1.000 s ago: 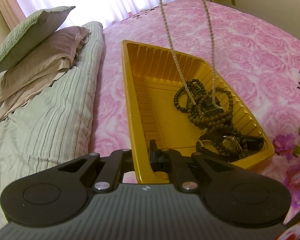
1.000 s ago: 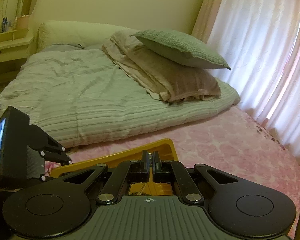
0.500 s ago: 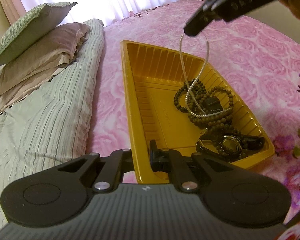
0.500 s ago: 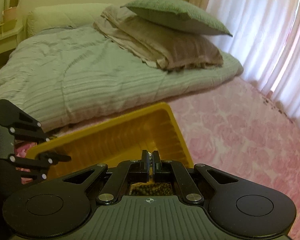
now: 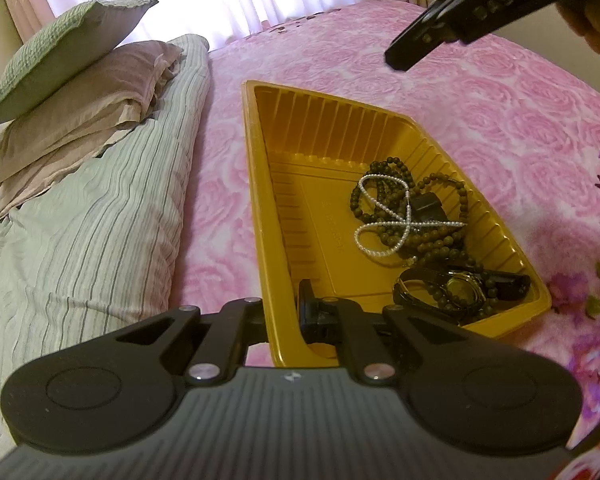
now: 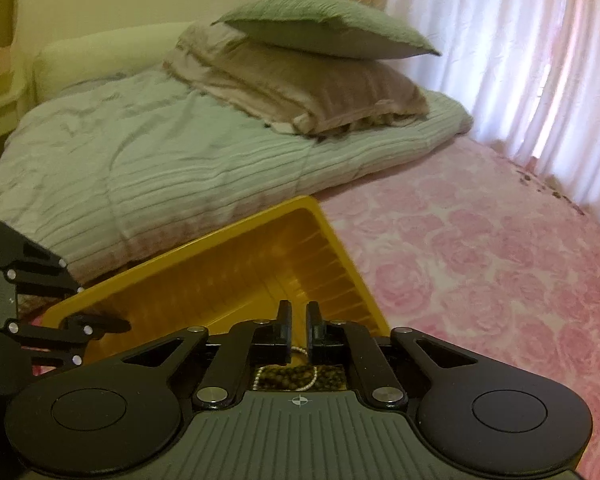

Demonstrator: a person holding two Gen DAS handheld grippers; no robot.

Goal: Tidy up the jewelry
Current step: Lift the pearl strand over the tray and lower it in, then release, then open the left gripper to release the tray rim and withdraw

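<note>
The left hand-held gripper is clamped on the near rim of the tray, probably to steady it on the bed. Inside the tray, toward its right wall, the pearls lie loose on the dark beads, beside a watch. The right hand-held gripper hovers above the tray, jaws opening with nothing between them. Only the left view shows the watch; the right view catches just a blurred strip of beads below its fingers.

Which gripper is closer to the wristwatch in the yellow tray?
Left. The left gripper is clamped on the yellow tray's near rim, just beside the wristwatch. The right gripper, fingers opening and empty, hangs above the tray's far end.
</note>
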